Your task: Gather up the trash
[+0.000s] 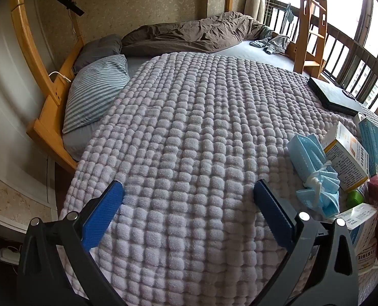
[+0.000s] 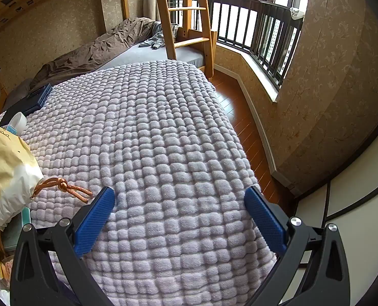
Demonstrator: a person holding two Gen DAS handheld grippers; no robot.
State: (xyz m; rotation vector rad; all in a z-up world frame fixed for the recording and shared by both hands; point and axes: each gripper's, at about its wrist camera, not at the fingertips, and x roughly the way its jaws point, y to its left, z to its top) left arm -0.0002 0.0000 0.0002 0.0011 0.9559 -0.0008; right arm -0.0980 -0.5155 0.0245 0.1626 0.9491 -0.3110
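Trash lies in a pile on the lilac bubble-textured blanket [image 1: 189,132]. In the left wrist view a crumpled blue face mask [image 1: 316,173] lies at the right, beside several medicine boxes [image 1: 347,158] and a green cap [image 1: 355,196]. My left gripper [image 1: 189,191] is open and empty over bare blanket, left of the mask. In the right wrist view a yellow and white paper bag [image 2: 8,168] with an orange cord handle [image 2: 64,187] lies at the left. My right gripper [image 2: 178,196] is open and empty over the blanket [image 2: 163,127], right of the bag.
A black laptop [image 1: 334,97] lies on the blanket's far right; it also shows in the right wrist view [image 2: 28,103]. A striped pillow [image 1: 97,89], brown duvet [image 1: 196,33] and wooden ladder [image 2: 183,17] lie farther back. Wood floor [image 2: 242,117] runs beside the bed.
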